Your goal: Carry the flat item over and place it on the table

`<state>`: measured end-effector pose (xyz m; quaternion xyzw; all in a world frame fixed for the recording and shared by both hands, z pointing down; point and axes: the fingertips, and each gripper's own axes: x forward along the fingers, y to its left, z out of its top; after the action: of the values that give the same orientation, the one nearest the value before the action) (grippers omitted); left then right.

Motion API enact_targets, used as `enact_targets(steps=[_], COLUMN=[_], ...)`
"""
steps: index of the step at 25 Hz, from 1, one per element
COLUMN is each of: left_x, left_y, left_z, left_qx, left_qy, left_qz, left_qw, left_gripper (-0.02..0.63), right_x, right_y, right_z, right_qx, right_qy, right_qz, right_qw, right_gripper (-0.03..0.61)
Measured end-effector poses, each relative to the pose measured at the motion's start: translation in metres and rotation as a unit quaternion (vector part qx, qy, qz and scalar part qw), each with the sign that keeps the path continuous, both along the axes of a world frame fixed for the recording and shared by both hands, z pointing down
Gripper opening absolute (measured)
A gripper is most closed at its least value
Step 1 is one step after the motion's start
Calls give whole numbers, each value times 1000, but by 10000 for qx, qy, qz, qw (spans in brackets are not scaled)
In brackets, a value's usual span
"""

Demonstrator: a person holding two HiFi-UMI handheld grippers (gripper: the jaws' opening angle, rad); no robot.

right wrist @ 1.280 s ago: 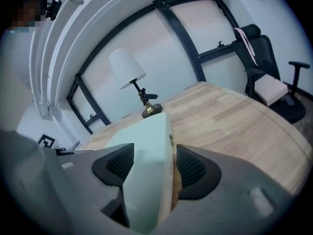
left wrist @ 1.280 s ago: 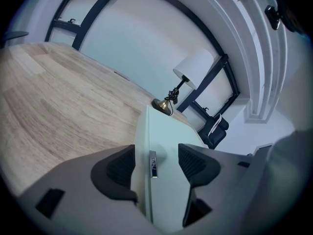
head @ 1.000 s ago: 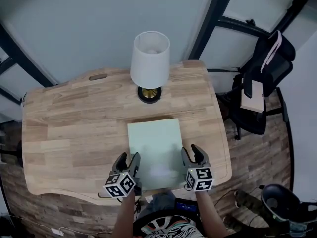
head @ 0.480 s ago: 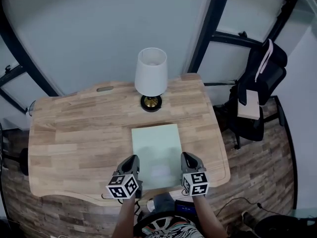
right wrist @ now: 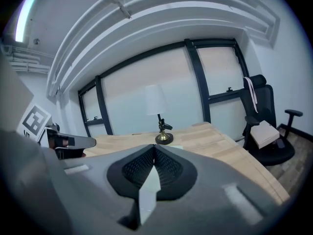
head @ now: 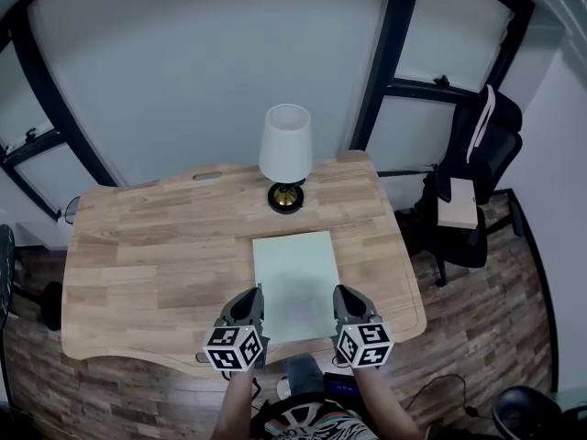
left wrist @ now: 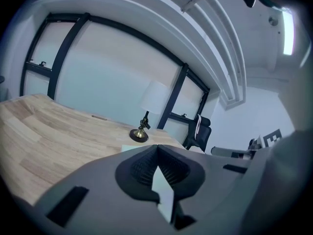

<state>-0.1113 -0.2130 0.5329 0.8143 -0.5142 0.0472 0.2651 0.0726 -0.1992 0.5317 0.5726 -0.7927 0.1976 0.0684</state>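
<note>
A pale green flat sheet (head: 295, 282) lies on the wooden table (head: 156, 246), its near end at the table's front edge. My left gripper (head: 253, 302) is shut on the sheet's near left edge, and my right gripper (head: 344, 299) is shut on its near right edge. In the left gripper view the jaws (left wrist: 157, 151) meet, with a pale sliver of the sheet (left wrist: 164, 192) pinched between the pads. The right gripper view shows the same: shut jaws (right wrist: 154, 148) with a pale strip of sheet (right wrist: 148, 187) between them. I cannot tell whether the sheet is off the wood.
A table lamp (head: 285, 154) with a white shade and brass foot stands just beyond the sheet's far end. A black office chair (head: 477, 181) holding a box stands right of the table. Dark window frames line the wall behind. The floor is wood planks.
Both grippers went from open beside the sheet's near end to shut on its edges. The head view has pulled up and back, showing more wall.
</note>
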Motion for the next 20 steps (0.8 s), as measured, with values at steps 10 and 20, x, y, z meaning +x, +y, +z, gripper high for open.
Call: enact_targets(steps=[10,20], left_x=[-11,-15], left_y=[26,43], left_z=[-52,-64], left_qx=[569,723], left_qy=[294,150], left_qz=[-59,-62], left_qw=[9979,9973], left_gripper=[7,8], right_x=[-14,-14], right_y=[27,47], right_z=[-35,-49], right_qx=[445,645], right_qy=[2,92], right_qz=[-106,-42], right_qw=[9990,9979], right_gripper=[6,6])
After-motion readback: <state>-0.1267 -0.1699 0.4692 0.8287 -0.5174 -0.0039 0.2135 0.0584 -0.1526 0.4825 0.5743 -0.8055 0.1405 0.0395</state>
